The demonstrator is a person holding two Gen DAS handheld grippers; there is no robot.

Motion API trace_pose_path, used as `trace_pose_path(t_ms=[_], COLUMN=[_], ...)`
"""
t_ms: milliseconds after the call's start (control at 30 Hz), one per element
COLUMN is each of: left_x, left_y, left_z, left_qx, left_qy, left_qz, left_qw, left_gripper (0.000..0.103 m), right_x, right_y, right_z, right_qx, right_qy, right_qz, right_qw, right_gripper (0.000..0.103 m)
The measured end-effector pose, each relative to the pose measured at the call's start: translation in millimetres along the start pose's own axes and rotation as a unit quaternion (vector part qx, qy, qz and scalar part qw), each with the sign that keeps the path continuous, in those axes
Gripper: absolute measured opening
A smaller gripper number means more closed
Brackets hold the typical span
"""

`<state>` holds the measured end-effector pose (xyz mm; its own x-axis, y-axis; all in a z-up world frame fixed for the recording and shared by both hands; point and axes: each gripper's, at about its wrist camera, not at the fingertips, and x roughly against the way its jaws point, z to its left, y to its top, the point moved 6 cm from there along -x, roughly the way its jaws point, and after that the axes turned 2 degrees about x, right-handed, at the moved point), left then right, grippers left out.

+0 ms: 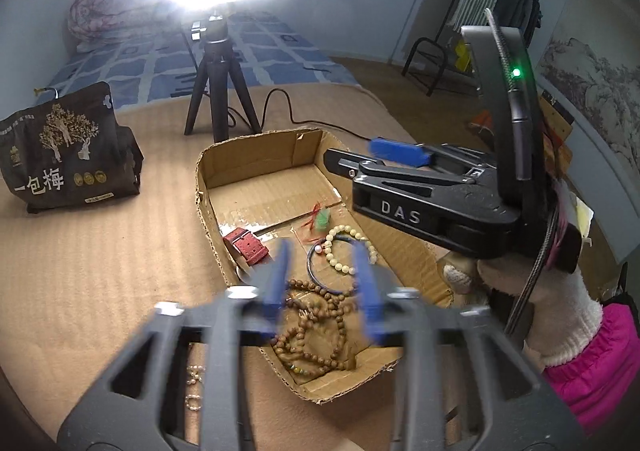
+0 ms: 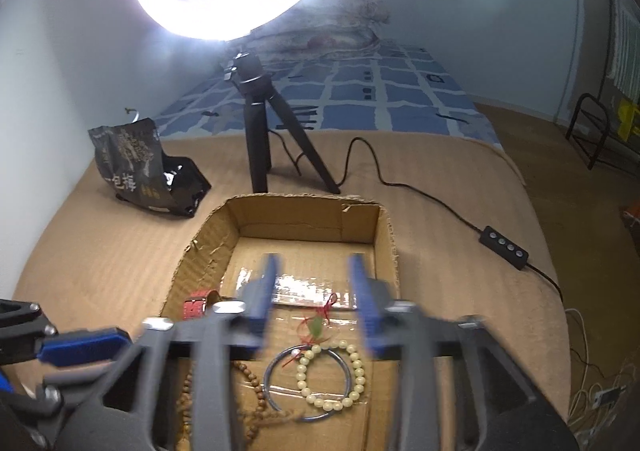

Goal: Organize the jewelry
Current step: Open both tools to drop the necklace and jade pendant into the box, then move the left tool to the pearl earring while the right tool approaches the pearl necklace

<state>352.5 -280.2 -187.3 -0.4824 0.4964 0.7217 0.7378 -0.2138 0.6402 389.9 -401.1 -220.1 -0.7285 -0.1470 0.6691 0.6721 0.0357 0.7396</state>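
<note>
An open cardboard box (image 1: pixel 208 171) sits on a tan mat. In it lie a long wooden bead strand (image 1: pixel 316 331), a cream bead bracelet (image 1: pixel 340 251), a thin dark bangle (image 1: pixel 316 279), a red watch strap (image 1: pixel 250 247) and a green pendant on red cord (image 1: pixel 322 219). My left gripper (image 1: pixel 321 247) hangs open over the wooden beads, its blue pads gripping nothing. My right gripper (image 2: pixel 313 259) is open above the box floor, with the cream bracelet (image 2: pixel 352 375), bangle (image 2: pixel 272 379) and pendant (image 2: pixel 316 327) below its fingers. In the left wrist view the right gripper (image 1: pixel 352 153) hovers over the box's right side.
A ring light on a black tripod (image 2: pixel 260 139) stands behind the box, its cable and remote (image 2: pixel 504 247) trailing right. A dark snack bag (image 1: pixel 68 155) stands at the left. Small pearl pieces (image 1: pixel 194 383) lie on the mat outside the box. A gloved hand with a pink sleeve (image 1: pixel 576 339) holds the right gripper.
</note>
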Motion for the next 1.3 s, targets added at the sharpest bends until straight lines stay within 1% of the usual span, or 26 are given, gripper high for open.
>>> trace_pose_path(t_ms=[33, 233, 367, 433, 500, 567, 633, 733, 800, 833, 867, 933, 1067, 1200, 1300], left_x=[2, 12, 24, 32, 44, 54, 65, 85, 99, 106, 114, 127, 147, 158, 162], left_y=[-1, -5, -8, -10, -13, -15, -16, -21, -26, -29, -34, -42, -72, -110, -141], left_z=[0, 2, 3, 5, 9, 16, 24, 42, 55, 63, 72, 86, 116, 137, 145], left_qx=[-0.003, -0.001, -0.004, -0.009, -0.014, -0.013, -0.01, -0.003, 0.0, 0.002, 0.004, 0.009, 0.019, 0.024, 0.023], left_qy=[0.006, 0.014, 0.021, 0.026, 0.035, 0.038, 0.042, 0.053, 0.065, 0.073, 0.08, 0.088, 0.105, 0.117, 0.117], left_qz=[-0.005, -0.005, -0.007, -0.009, -0.013, -0.017, -0.019, -0.025, -0.032, -0.037, -0.043, -0.052, -0.048, -0.033, -0.023], left_qw=[1.0, 0.9999, 0.9998, 0.9996, 0.9992, 0.999, 0.9989, 0.9983, 0.9974, 0.9967, 0.9959, 0.9947, 0.9931, 0.9923, 0.9927], left_gripper=[0.047, 0.047, 0.047, 0.047, 0.047, 0.047, 0.047, 0.047, 0.047, 0.05, 0.056, 0.059, 0.059, 0.059, 0.059], right_x=[3, 17, 32, 40, 54, 63, 74, 85, 92, 97, 99, 107, 115, 112, 105], right_y=[1, 1, -1, -2, -3, -4, -8, -12, -15, -18, -19, -25, -37, -54, -69], right_z=[-1, -9, -8, -7, -7, -7, -6, -1, 4, 10, 14, 28, 55, 86, 109], right_qx=[-0.002, -0.023, -0.021, -0.021, -0.027, -0.035, -0.047, -0.055, -0.053, -0.049, -0.046, -0.034, -0.008, 0.026, 0.044], right_qy=[-0.005, -0.008, -0.019, -0.024, -0.026, -0.025, -0.029, -0.042, -0.043, -0.039, -0.035, -0.025, 0.0, 0.033, 0.058], right_qz=[-0.005, -0.006, -0.007, -0.01, -0.019, -0.023, -0.024, -0.028, -0.035, -0.042, -0.046, -0.058, -0.066, -0.049, -0.034], right_qw=[1.0, 1.0, 1.0, 0.999, 0.999, 0.999, 0.998, 0.997, 0.997, 0.997, 0.997, 0.997, 0.998, 0.998, 0.997], right_gripper=[0.06, 0.061, 0.063, 0.072, 0.075, 0.076, 0.08, 0.08, 0.08, 0.081, 0.081, 0.081, 0.082, 0.082, 0.082])
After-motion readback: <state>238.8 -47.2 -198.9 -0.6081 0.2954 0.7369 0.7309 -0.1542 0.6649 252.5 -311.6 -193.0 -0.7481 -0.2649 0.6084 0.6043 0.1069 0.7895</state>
